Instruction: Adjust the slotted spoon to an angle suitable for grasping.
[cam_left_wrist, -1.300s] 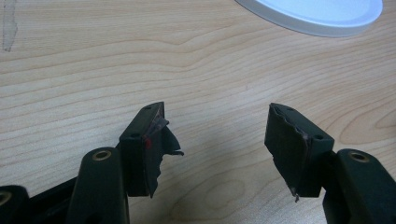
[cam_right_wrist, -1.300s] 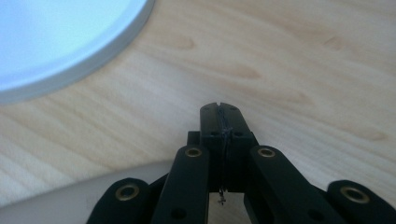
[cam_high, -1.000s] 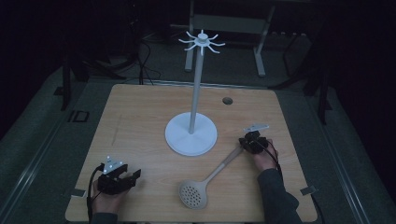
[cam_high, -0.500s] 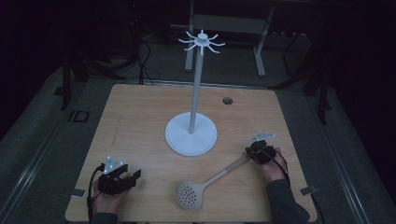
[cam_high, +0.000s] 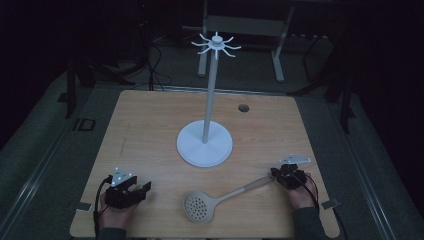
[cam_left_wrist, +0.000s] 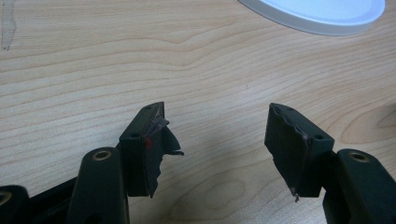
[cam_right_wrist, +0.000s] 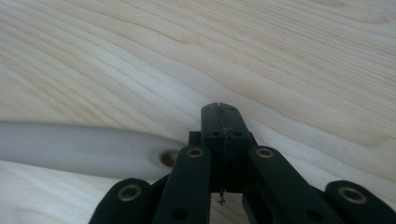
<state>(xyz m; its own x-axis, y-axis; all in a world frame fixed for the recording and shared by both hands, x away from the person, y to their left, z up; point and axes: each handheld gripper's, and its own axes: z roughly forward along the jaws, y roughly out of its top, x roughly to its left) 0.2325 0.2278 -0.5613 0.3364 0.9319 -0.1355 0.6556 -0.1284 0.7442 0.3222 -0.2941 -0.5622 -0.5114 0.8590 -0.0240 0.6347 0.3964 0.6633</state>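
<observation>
Right gripper (cam_high: 278, 173): jaws pressed together, nothing between them, tips against the handle end of the slotted spoon (cam_high: 216, 200). Gripper and handle have swung toward the table's (cam_high: 150, 125) right edge; spoon is being nudged, not gripped. Little room beyond. Left gripper (cam_left_wrist: 219, 135): jaws wide, idle, bare wood ahead, hook stand (cam_high: 206, 145) further.

High view is dim and underexposed; the room past the table (cam_high: 150, 125) goes near black, shadows soft. Both gripper views are brighter, evenly lit, no glare. The spoon handle (cam_right_wrist: 84, 149) is blurred up close in the right gripper view; wood grain stays sharp.
</observation>
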